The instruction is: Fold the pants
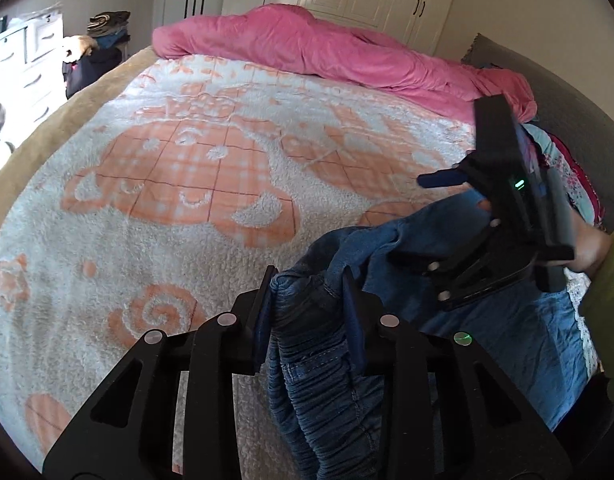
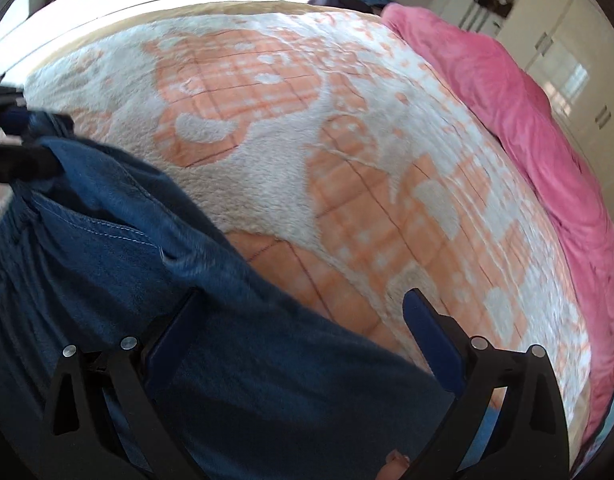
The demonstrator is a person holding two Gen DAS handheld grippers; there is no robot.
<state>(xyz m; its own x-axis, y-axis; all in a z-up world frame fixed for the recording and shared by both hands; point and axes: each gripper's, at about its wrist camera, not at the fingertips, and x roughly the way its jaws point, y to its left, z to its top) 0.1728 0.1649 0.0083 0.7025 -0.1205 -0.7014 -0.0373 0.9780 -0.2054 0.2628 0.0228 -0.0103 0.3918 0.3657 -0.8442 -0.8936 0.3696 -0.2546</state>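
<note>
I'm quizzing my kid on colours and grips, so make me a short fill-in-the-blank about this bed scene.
1. The left gripper is shut on the ____.
2. The bunched duvet is ____.
3. The right gripper has its fingers ____.
4. The blanket is white and ____.

Missing words: jeans; pink; open; orange

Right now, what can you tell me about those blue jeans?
The blue denim pants are soft, faded fabric with pale stitching and a gathered, ribbed waistband. They hang bunched, not yet folded, over the white-and-orange fleece blanket. The left claw pinches the waistband; the right claw is open, with denim lying between its fingers.
</note>
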